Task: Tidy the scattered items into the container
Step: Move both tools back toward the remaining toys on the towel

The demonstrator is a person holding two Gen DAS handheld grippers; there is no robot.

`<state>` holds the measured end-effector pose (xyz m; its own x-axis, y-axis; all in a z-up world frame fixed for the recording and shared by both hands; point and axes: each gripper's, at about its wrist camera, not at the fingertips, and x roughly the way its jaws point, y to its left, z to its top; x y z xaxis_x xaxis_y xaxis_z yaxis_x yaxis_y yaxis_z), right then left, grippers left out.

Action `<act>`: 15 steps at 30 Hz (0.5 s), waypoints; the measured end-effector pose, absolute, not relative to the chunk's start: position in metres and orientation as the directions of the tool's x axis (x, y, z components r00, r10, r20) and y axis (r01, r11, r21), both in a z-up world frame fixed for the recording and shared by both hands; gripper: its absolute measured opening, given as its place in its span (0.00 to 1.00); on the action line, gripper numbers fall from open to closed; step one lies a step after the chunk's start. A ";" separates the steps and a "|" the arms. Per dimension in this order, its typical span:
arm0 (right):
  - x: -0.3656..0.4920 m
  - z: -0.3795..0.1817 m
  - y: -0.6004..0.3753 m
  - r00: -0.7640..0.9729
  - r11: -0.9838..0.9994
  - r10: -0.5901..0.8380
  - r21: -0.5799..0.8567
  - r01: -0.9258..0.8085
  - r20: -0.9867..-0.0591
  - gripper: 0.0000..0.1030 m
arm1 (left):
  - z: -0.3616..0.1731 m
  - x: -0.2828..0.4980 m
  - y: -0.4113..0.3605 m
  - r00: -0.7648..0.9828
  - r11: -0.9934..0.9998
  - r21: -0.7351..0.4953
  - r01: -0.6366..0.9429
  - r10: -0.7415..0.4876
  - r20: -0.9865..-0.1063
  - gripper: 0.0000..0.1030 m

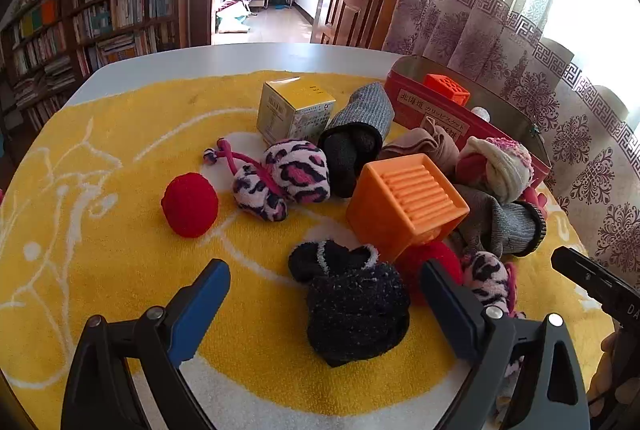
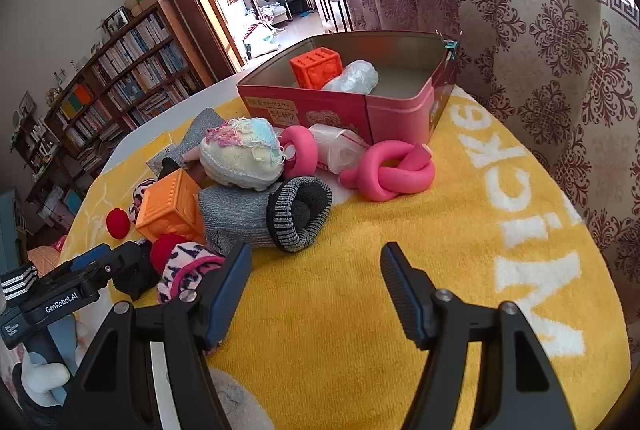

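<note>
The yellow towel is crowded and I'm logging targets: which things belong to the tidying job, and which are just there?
Job:
red tin
orange cube
black fuzzy sock
grey sock roll
pink knotted tube
red ball
leopard socks

Just there:
bookshelf
curtain

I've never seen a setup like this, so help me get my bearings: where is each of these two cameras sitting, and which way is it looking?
Left wrist: on the left hand-held gripper, facing forward over the black fuzzy sock toward the red tin; its two open fingers show.
Right wrist: on the right hand-held gripper, facing the red tin across the yellow towel; its open fingers show, with the left gripper at the left edge.
Shared: the orange cube, tin and towel.
</note>
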<state>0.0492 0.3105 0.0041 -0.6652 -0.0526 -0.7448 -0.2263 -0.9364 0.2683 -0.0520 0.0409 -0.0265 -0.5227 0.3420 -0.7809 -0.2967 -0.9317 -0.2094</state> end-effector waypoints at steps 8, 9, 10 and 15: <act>0.050 0.000 0.306 -0.657 -0.937 -0.068 0.275 -0.217 -0.750 0.71 | -0.034 -0.053 0.044 -0.504 -0.924 -0.232 -0.305 0.363 -0.783 0.95; 0.049 0.000 0.305 -0.657 -0.938 -0.071 0.275 -0.213 -0.750 0.71 | -0.036 -0.053 0.046 -0.500 -0.923 -0.231 -0.309 0.364 -0.785 0.95; 0.049 -0.001 0.304 -0.657 -0.938 -0.074 0.276 -0.210 -0.751 0.71 | -0.038 -0.054 0.047 -0.493 -0.921 -0.234 -0.311 0.367 -0.789 0.94; 0.049 -0.003 0.297 -0.654 -0.943 -0.082 0.271 -0.193 -0.752 0.71 | -0.042 -0.055 0.044 -0.478 -0.913 -0.273 -0.304 0.394 -0.785 0.91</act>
<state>0.0491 0.2969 -0.0029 -0.6539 -0.0824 -0.7521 -0.1934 -0.9428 0.2714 -0.0553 0.0437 -0.0417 -0.4781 0.3941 -0.7849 -0.3039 -0.9127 -0.2731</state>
